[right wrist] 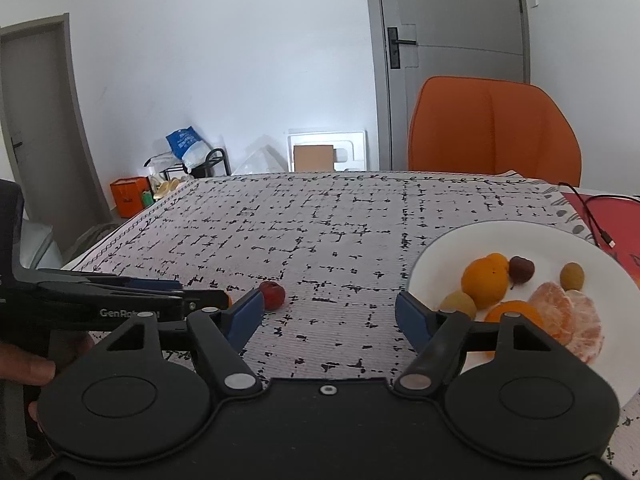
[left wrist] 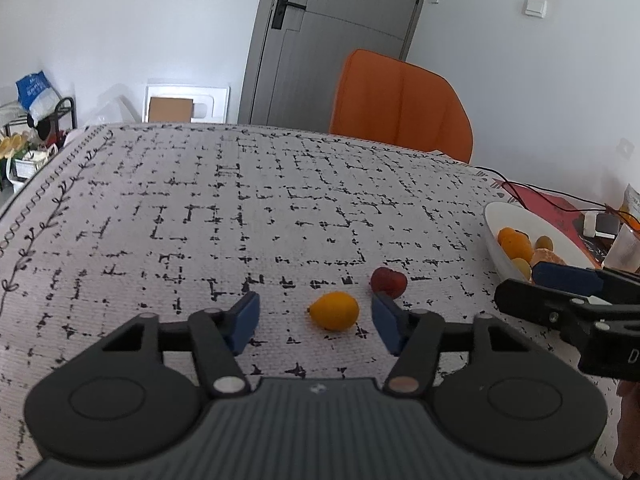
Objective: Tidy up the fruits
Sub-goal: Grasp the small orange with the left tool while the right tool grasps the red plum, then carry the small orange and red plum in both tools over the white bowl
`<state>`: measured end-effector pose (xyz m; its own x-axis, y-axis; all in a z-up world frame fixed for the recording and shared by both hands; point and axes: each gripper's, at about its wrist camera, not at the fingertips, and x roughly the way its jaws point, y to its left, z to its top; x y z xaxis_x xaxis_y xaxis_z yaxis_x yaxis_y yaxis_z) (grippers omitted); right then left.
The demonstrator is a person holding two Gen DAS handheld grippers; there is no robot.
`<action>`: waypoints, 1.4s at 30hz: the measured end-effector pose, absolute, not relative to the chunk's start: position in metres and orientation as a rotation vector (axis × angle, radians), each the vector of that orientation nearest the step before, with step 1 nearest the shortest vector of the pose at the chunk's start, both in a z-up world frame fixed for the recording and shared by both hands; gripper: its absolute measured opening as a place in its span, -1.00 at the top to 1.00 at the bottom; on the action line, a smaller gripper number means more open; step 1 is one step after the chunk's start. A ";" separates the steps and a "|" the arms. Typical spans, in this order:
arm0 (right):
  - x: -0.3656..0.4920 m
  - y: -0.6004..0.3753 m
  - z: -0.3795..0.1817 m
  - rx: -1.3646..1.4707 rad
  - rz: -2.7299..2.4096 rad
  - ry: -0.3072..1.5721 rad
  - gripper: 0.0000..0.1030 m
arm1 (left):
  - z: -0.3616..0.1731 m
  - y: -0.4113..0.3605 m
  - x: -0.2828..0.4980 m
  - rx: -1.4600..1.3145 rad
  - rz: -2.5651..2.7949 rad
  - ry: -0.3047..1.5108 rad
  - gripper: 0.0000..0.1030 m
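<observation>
A small yellow-orange kumquat (left wrist: 335, 311) lies on the patterned tablecloth between the blue pads of my left gripper (left wrist: 314, 312), nearer the right pad; neither pad touches it, so the gripper is open. A dark red fruit (left wrist: 388, 281) sits just beyond the right pad. In the right wrist view that red fruit (right wrist: 273, 294) lies off the left fingertip of my right gripper (right wrist: 329, 304), which is open over bare cloth. The white plate (right wrist: 500, 229) at the right holds several fruits: oranges, a peeled mandarin (right wrist: 568, 312), small greenish ones and a dark red one.
An orange chair (left wrist: 400, 100) stands behind the table's far edge. A black cable (right wrist: 592, 216) and a red mat (left wrist: 548, 200) lie beyond the plate (left wrist: 520, 216). A person's hand (right wrist: 28, 364) holds the left gripper's handle. Shelves and bags stand at the far left.
</observation>
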<state>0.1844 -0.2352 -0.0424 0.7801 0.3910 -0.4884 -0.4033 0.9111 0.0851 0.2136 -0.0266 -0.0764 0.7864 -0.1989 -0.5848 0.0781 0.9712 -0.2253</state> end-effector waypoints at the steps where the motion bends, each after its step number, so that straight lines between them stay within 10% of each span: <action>1: 0.185 -0.234 -0.043 -0.027 0.429 0.524 -0.39 | -0.078 -0.027 0.215 -0.194 -0.156 0.653 -0.02; 5: 0.189 -0.231 -0.044 -0.032 0.431 0.533 -0.39 | -0.080 -0.026 0.216 -0.192 -0.161 0.650 0.47; 29: 0.215 -0.178 -0.061 -0.071 0.500 0.590 -0.20 | -0.066 0.039 0.191 -0.244 -0.041 0.611 0.47; 36: 0.225 -0.167 -0.073 -0.090 0.476 0.633 0.50 | -0.066 0.045 0.190 -0.259 -0.036 0.612 0.47; 42: 0.213 -0.173 -0.071 -0.081 0.469 0.616 0.59 | -0.064 0.035 0.189 -0.242 -0.061 0.614 0.47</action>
